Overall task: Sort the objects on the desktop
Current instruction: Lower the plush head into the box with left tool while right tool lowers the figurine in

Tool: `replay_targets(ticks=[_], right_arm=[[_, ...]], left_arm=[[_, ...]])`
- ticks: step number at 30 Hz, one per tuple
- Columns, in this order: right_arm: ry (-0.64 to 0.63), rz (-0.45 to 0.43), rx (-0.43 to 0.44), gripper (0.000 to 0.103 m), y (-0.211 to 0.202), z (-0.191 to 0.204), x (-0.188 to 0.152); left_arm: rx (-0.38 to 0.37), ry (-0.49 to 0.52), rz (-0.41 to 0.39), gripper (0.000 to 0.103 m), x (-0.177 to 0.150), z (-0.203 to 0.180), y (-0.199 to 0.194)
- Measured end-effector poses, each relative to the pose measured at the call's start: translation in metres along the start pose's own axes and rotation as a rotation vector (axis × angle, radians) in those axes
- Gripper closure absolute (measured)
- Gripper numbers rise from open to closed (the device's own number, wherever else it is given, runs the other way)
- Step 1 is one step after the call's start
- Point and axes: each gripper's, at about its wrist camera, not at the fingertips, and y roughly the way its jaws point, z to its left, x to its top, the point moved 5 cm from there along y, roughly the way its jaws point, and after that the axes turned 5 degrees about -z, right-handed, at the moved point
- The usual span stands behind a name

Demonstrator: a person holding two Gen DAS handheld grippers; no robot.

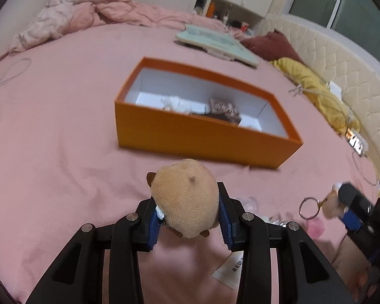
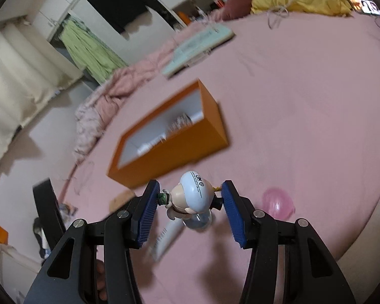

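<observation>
My left gripper [image 1: 187, 204] is shut on a tan plush toy [image 1: 186, 195], squeezed between the blue pads just above the pink bedsheet. Beyond it lies an open orange box [image 1: 190, 131] with a white inside and a few small items in it. In the right wrist view, my right gripper [image 2: 190, 190] is shut on a small figurine with a white cap [image 2: 193, 195], its sides touching both pads. The left wrist view shows that right gripper [image 1: 342, 202] at the far right, with a key ring [image 1: 309, 207] dangling from the figurine. The orange box [image 2: 179, 141] lies ahead and to the left.
A pink translucent ball [image 2: 277, 204] and a white tag [image 1: 230, 271] lie on the sheet close to the grippers. Farther off are a teal board [image 1: 215, 43], a crumpled pink quilt [image 1: 76, 17], a yellow pillow [image 1: 316, 86] and a lit phone [image 1: 354, 141] by the padded headboard.
</observation>
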Motion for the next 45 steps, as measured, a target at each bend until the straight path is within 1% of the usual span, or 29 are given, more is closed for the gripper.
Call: replay_targets(ticks=[4, 9, 13, 17, 19, 23, 26, 33, 45], right_arm=[[-0.049, -0.037, 0.02, 0.051, -0.002, 0.013, 0.023], [-0.105, -0.017, 0.033, 0.051, 0.011, 0.032, 0.032], [-0.147, 0.003, 0.056, 0.051, 0.023, 0.047, 0.038], [-0.235, 0.007, 0.062, 0.051, 0.041, 0.068, 0.049], [-0.291, 0.001, 0.052, 0.051, 0.053, 0.078, 0.056], [-0.404, -0.002, -0.01, 0.051, 0.082, 0.089, 0.069], [-0.471, 0.006, -0.055, 0.051, 0.103, 0.089, 0.07], [-0.444, 0.055, -0.077, 0.051, 0.12, 0.071, 0.058], [-0.417, 0.083, -0.08, 0.051, 0.123, 0.067, 0.055]], left_arm=[[-0.025, -0.006, -0.041, 0.066, 0.013, -0.002, -0.009], [-0.027, 0.02, -0.094, 0.066, 0.035, -0.004, -0.016], [-0.011, 0.062, -0.134, 0.066, 0.059, -0.003, -0.018], [-0.028, 0.048, -0.119, 0.066, 0.08, 0.003, -0.005], [-0.031, 0.059, -0.104, 0.066, 0.088, 0.003, 0.006], [-0.015, 0.106, -0.085, 0.066, 0.1, 0.002, 0.027], [-0.023, 0.089, -0.076, 0.066, 0.098, 0.007, 0.035], [-0.016, 0.1, -0.059, 0.066, 0.093, 0.007, 0.041], [-0.01, 0.117, -0.034, 0.066, 0.087, 0.006, 0.046]])
